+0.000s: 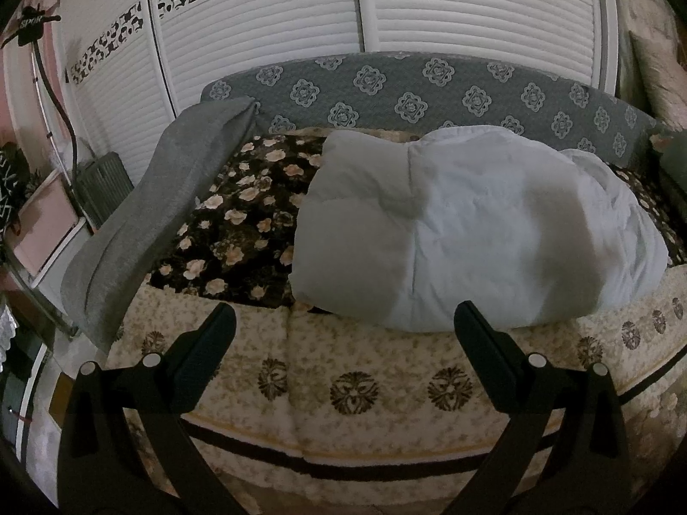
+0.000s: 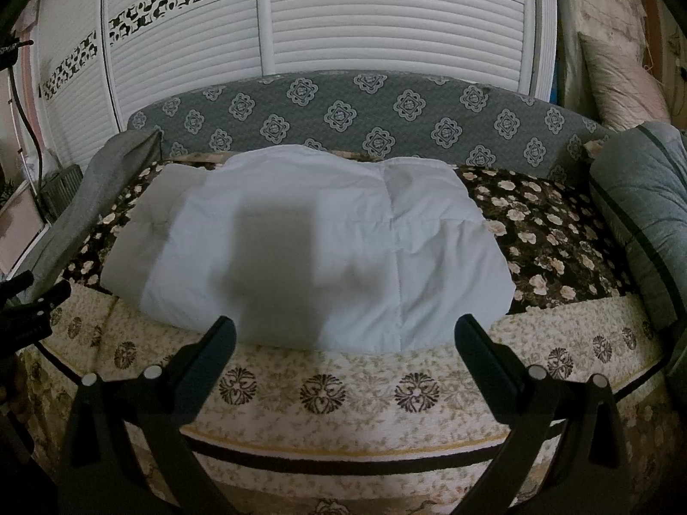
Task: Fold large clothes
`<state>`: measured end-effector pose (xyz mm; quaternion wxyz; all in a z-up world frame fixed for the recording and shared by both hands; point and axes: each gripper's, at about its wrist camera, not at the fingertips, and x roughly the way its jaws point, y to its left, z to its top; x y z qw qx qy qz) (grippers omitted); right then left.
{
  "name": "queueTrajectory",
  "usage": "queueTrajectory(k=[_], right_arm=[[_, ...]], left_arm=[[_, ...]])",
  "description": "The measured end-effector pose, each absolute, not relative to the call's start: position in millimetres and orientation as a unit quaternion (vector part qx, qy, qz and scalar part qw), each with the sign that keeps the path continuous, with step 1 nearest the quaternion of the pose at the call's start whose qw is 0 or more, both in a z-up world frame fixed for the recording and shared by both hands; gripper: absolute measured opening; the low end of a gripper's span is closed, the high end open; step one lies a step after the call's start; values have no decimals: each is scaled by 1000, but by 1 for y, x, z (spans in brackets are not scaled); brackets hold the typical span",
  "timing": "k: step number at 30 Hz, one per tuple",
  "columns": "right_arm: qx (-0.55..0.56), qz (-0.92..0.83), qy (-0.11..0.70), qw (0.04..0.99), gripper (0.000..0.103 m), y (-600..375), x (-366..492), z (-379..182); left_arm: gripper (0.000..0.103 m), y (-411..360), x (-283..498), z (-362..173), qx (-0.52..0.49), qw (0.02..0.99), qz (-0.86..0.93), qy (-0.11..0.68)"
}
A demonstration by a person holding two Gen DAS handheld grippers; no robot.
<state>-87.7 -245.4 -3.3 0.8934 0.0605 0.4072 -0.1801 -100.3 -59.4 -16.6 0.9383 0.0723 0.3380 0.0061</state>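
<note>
We face a sofa point(image 1: 386, 94) spread with a floral blanket point(image 1: 240, 223), white louvred doors point(image 1: 266, 34) behind. A pale blue quilt point(image 2: 300, 249) lies bunched, roughly folded. Our left claw point(image 1: 343, 330) and right claw point(image 2: 343, 339) gape wide, empty.

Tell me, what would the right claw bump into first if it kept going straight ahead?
Probably the pale blue quilt. The right claw is open, and the quilt's near edge lies straight ahead between its fingers on the sofa. Depth is hard to judge, so it might brush the sofa's front edge first.

The pale quilt point(image 1: 472, 231) hides the floral blanket point(image 1: 240, 214) beneath it. The grey cushion point(image 2: 644, 214) is cut off at the right wrist view's edge.
</note>
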Motion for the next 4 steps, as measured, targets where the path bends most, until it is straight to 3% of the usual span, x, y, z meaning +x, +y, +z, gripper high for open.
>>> queueTrajectory(k=[4], right_arm=[[61, -181, 407, 893, 101, -245, -88, -3]], left_arm=[[100, -59, -101, -16, 72, 939, 6, 337]])
